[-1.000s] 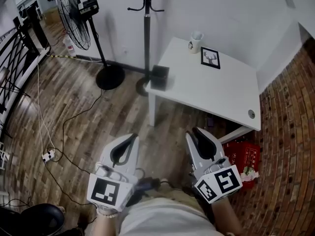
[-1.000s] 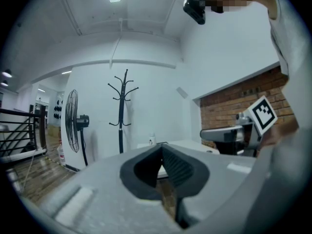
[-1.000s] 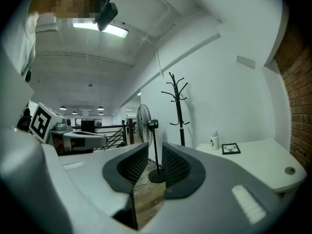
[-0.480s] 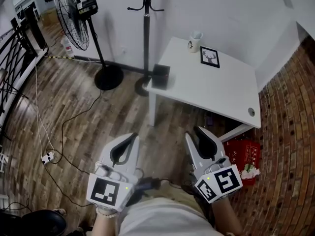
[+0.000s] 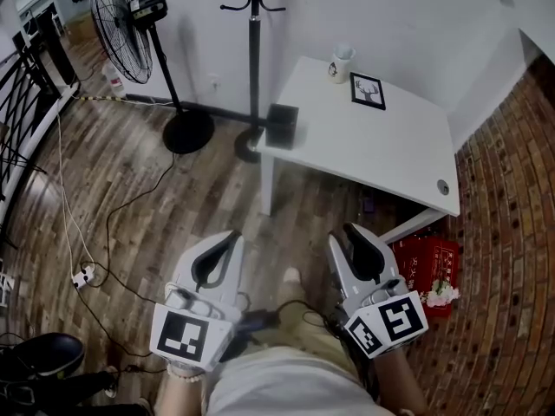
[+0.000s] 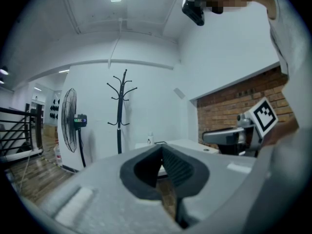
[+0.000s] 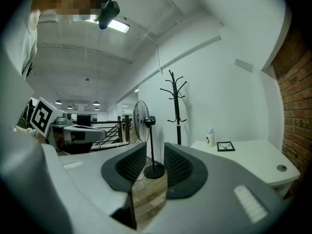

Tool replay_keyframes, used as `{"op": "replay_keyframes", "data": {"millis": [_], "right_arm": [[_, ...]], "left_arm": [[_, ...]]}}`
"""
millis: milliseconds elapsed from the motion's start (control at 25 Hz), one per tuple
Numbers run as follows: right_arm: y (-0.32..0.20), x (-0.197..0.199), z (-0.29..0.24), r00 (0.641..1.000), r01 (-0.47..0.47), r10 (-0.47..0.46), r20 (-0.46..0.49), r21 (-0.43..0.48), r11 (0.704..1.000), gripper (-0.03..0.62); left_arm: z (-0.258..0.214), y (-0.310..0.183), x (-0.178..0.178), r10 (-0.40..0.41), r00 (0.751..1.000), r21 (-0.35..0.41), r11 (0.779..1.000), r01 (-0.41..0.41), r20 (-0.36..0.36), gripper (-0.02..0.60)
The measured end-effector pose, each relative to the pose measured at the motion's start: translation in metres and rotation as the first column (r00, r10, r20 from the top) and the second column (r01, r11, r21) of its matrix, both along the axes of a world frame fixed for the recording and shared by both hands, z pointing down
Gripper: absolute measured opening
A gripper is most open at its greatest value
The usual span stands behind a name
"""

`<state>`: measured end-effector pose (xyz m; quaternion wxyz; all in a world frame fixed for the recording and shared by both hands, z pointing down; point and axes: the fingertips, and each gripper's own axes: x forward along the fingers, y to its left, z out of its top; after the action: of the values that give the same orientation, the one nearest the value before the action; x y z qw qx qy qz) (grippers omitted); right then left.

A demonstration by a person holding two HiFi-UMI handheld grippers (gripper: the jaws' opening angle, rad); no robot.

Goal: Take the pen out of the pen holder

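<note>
The pen holder, a white mug point(image 5: 341, 62), stands at the far corner of the white table point(image 5: 399, 159); it also shows small in the right gripper view point(image 7: 210, 138). It is too small to make out the pen. Both grippers hang close to the person's body above the wooden floor, well short of the table. My left gripper point(image 5: 232, 237) has its tips touching and holds nothing, as the left gripper view confirms point(image 6: 162, 148). My right gripper point(image 5: 345, 232) is open; its jaws have just been opening, with only floor showing between the pads point(image 7: 155, 151).
A framed picture point(image 5: 368, 91) lies beside the mug and a black box point(image 5: 283, 126) sits at the table's near left corner. A coat stand point(image 5: 252, 59) and a standing fan point(image 5: 126, 24) are left of the table. Cables point(image 5: 87, 271) cross the floor; a red bag point(image 5: 429, 267) sits under the table's right end.
The head view has tipped slightly, so the table sits a little higher in the picture. A foot has appeared between the grippers. Both grippers keep their places.
</note>
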<state>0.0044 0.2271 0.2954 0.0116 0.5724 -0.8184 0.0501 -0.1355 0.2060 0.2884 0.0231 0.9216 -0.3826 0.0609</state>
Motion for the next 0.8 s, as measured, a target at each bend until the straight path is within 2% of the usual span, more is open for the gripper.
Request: {"op": "replay_keyframes", "data": {"millis": [360,800], "right_arm": [[-0.026,0.006,0.004,1.000,0.016,-0.016,-0.004,-0.003,1.000,0.100],[-0.092,0.026,0.008,0.998,0.064,-0.064,0.001,-0.007,0.998,0.100]], "left_arm": [[0.003,-0.021,0.008,0.001,1.000,-0.001,1.000,-0.001,0.000,-0.006],[0.006,-0.080,0.029,-0.041,0.999,-0.005,0.999,0.041,0.016,-0.006]]}}
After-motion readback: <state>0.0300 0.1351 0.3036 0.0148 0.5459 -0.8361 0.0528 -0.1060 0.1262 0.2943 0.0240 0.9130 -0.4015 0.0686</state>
